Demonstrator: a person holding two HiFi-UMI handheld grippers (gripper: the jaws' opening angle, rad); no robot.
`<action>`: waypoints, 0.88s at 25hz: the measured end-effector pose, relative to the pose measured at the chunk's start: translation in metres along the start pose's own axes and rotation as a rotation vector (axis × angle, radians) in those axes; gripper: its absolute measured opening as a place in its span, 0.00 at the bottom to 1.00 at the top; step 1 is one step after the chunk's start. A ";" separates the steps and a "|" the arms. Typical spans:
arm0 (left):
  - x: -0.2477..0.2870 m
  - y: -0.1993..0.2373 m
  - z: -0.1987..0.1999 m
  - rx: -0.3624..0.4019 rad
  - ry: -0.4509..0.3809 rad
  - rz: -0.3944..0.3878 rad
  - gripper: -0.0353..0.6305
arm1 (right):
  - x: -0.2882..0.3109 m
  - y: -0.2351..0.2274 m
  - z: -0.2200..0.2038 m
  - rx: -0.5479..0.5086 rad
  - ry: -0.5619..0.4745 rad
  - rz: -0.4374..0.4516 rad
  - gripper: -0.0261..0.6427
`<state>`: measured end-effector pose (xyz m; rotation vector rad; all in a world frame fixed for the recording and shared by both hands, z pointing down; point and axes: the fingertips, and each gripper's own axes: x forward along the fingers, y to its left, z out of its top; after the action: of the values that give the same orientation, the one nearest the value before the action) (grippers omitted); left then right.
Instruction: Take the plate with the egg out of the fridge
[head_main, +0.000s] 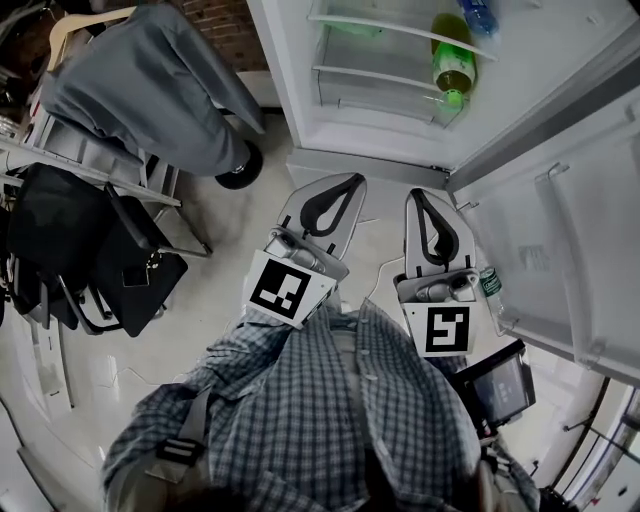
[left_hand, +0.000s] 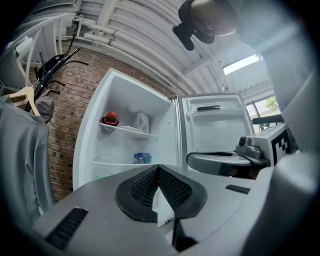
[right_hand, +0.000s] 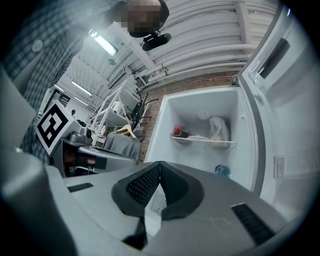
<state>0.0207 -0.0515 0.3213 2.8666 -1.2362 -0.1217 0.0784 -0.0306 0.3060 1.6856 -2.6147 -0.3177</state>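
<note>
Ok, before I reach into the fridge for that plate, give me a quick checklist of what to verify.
1. Fridge door open: ok.
2. Plate spotted on upper shelf: ok.
3. Egg on the plate: cannot tell, too small.
4. Left gripper jaws apart for a grasp: not ok, shut and empty.
5. Right gripper jaws apart: not ok, shut and empty.

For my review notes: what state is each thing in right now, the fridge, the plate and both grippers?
White fridge: door open.
White plate: on the upper shelf inside, untouched.
Left gripper: jaws shut, empty.
Right gripper: jaws shut, empty.
Grey jacket: hanging on a wooden hanger.
</note>
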 end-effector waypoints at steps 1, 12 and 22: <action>0.005 0.005 0.001 0.002 0.000 -0.007 0.06 | 0.006 -0.002 0.000 0.000 0.001 -0.007 0.05; 0.063 0.053 0.018 0.007 -0.024 -0.088 0.06 | 0.070 -0.032 0.009 -0.053 -0.012 -0.073 0.05; 0.098 0.094 0.035 0.018 -0.089 -0.146 0.06 | 0.129 -0.036 0.009 -0.078 -0.030 -0.092 0.05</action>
<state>0.0166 -0.1864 0.2848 2.9951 -1.0445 -0.2444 0.0555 -0.1602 0.2785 1.7929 -2.5134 -0.4440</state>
